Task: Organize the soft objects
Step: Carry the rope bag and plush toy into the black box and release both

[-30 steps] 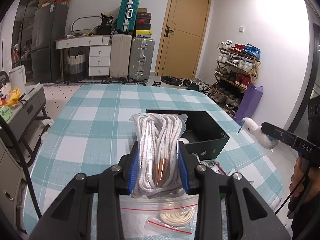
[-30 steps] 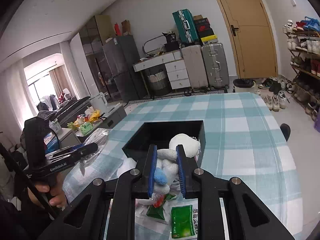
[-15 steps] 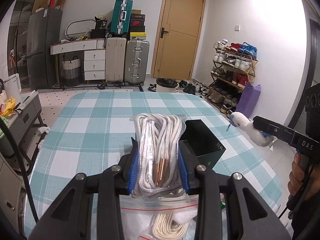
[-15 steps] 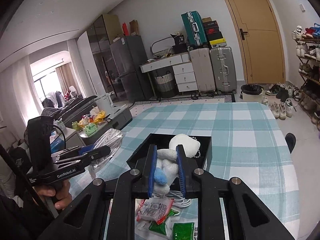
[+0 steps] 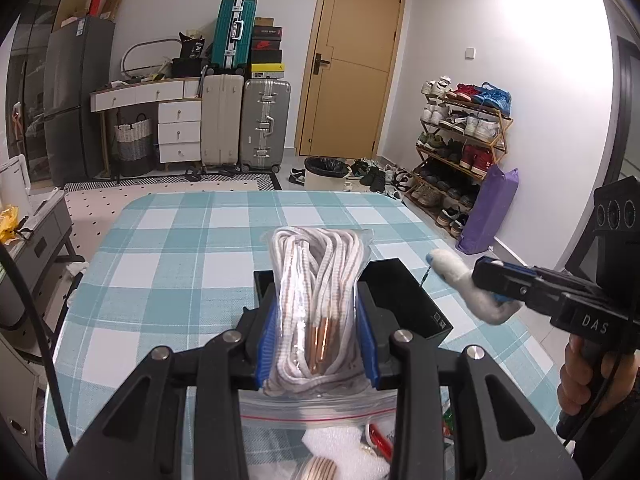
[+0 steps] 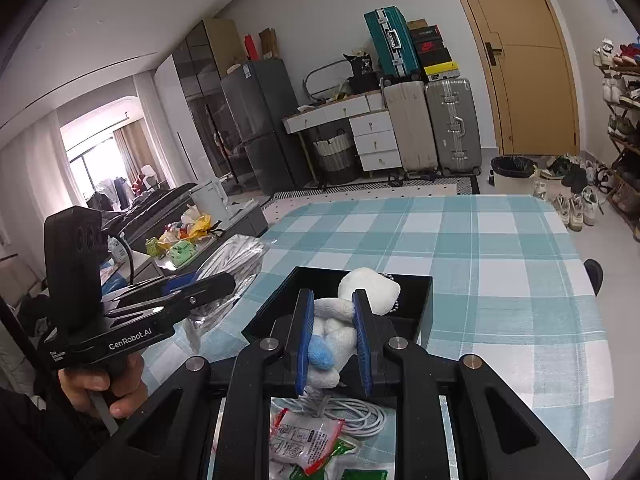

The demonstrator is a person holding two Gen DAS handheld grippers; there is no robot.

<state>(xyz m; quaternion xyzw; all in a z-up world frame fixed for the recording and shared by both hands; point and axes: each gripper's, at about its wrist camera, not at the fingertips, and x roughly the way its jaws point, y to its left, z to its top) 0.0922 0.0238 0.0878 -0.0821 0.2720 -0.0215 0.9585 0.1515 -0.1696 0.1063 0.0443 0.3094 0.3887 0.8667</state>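
Left wrist: left tongs (image 5: 318, 342) clamp bagged laces (image 5: 320, 280), long axis pointing forward.

Left tool (image 5: 318, 344) clamped, right tool (image 6: 332, 340) clamped, both raised, seemingly level, hand-held

A teal-and-white checked tablecloth (image 5: 168, 264) covered the table. Beyond its far edge, a beige suitcase (image 5: 221, 120) and a silver suitcase (image 5: 266, 124) stood side by side against the wall, a teal suitcase (image 5: 233, 32) stacked above them. A wooden door (image 5: 352, 68) was shut. A loaded shoe rack (image 5: 460, 148) lined the right wall, a purple bag (image 5: 490, 210) leaning beside it.
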